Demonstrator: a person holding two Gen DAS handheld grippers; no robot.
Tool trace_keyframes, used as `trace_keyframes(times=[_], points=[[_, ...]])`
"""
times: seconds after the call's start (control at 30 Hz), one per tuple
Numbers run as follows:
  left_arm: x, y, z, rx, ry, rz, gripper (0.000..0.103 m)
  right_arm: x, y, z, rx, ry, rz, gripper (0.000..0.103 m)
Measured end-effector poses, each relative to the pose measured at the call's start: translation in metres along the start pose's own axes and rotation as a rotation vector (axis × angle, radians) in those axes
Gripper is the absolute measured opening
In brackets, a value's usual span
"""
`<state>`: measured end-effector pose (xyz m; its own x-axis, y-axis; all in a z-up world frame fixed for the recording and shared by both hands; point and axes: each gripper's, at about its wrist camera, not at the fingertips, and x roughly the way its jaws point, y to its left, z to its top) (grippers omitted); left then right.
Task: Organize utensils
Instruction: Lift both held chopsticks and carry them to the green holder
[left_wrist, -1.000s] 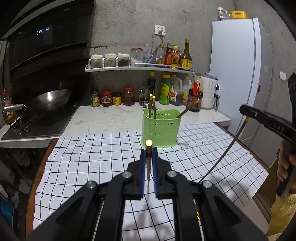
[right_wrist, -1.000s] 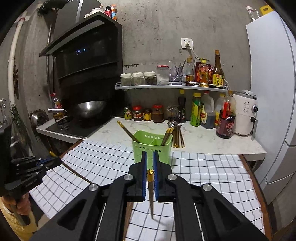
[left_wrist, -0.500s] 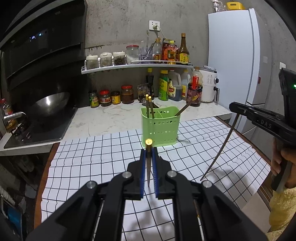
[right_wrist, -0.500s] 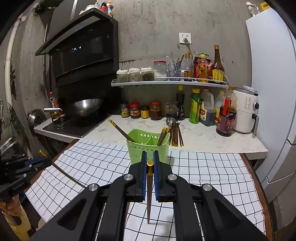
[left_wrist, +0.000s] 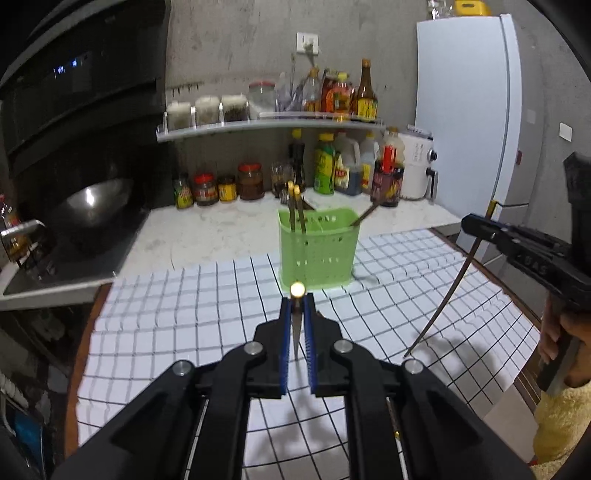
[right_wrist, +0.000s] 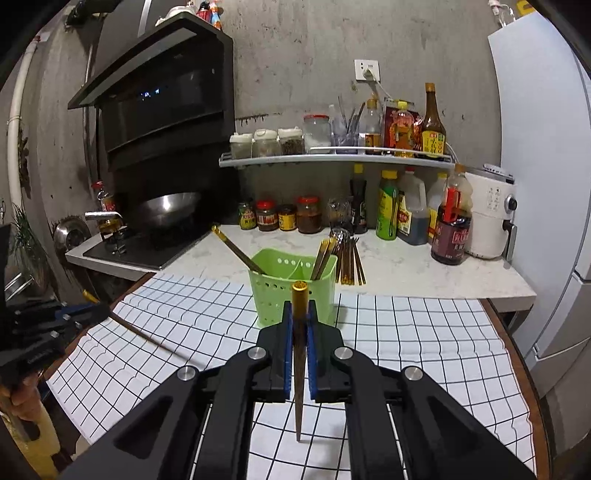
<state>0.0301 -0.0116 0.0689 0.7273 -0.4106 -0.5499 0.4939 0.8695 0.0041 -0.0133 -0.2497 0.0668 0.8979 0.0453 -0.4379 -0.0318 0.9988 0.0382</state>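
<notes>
A green perforated utensil holder stands on the checked cloth; it also shows in the right wrist view with three chopsticks in it. My left gripper is shut on a gold-capped chopstick, held upright in front of the holder. My right gripper is shut on another gold-capped chopstick, its tip pointing down at the cloth. The right gripper also shows at the right edge of the left wrist view.
A white cloth with a black grid covers the table. More chopsticks and a spoon lie on the marble counter behind the holder. Jars and bottles line the wall, a wok sits left, a fridge right.
Both grippers have come closer to the green holder, each still holding its chopstick. The right gripper's chopstick now stands higher between the fingers.
</notes>
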Motion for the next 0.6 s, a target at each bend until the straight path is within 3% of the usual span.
trace_keyframes(times=[0.6], points=[[0.023, 0.009, 0.015, -0.034, 0.056, -0.039, 0.007, 0.025, -0.005, 0.003, 0.021, 0.047, 0.018, 0.007]])
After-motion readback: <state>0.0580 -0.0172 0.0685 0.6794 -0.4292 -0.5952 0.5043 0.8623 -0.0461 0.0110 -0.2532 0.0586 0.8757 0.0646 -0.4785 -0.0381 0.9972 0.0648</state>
